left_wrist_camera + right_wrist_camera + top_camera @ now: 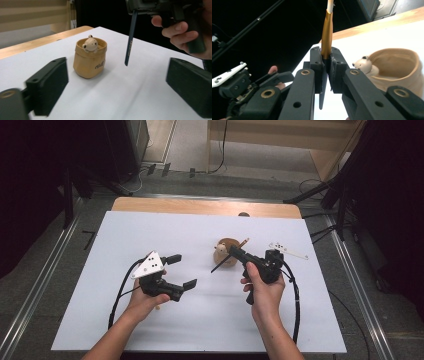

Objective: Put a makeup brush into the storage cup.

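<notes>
1. Two claws were over the white surface (210, 310), each held in one of the person's hands.
2. Left claw (182, 270) stood wide apart, holding nothing; ahead of it, between its jaws in its own view, sat the tan pot (90, 58) with a small bear figure (90, 44) at its rim.
3. Right claw (326, 72) was clamped on a pencil (327, 35), gold and white at one end, dark at the other.
4. That dark end (130, 40) hung just beside the pot, clear of the surface.
</notes>
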Tool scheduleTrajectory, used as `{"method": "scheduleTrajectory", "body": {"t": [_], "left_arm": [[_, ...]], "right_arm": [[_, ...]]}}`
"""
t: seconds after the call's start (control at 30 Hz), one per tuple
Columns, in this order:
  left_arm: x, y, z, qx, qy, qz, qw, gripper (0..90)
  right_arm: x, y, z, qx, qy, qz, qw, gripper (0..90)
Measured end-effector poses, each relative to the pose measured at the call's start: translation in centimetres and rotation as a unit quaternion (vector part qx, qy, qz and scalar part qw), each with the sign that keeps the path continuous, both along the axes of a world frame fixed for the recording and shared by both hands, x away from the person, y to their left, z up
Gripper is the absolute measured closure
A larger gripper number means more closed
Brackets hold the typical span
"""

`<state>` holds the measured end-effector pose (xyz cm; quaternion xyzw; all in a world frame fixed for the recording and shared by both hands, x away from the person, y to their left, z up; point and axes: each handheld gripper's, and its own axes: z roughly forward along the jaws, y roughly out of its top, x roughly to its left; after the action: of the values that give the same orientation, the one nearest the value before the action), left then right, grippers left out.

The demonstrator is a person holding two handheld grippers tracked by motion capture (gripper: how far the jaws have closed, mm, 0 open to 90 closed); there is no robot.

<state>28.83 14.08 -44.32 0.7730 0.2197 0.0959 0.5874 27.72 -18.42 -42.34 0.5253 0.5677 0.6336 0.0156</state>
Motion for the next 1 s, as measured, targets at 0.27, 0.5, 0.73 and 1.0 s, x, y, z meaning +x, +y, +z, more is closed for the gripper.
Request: {"method": "scheduleTrajectory", "body": {"t": [0.27, 0.5, 0.73, 1.0], "left_arm": [[-0.1, 0.7, -0.2, 0.000, -0.005, 0.017, 0.9998, 0.0], [0.0, 1.5, -0.3, -0.003, -0.003, 0.031, 0.9995, 0.0], [0.0, 2.3, -0.4, -0.002, 0.000, 0.042, 0.9991, 0.0], [-0.2, 3.0, -0.3, 0.000, -0.002, 0.048, 0.9988, 0.0]], "right_arm": [[-0.1, -0.4, 0.4, -0.036, -0.016, -0.014, 0.9991, 84.1], [-0.1, -0.6, 0.9, -0.060, -0.028, -0.021, 0.9976, 84.1], [-0.1, -0.8, 1.2, -0.074, -0.034, -0.025, 0.9964, 84.1], [-0.1, -1.0, 1.5, -0.087, -0.038, -0.030, 0.9950, 84.1]]}}
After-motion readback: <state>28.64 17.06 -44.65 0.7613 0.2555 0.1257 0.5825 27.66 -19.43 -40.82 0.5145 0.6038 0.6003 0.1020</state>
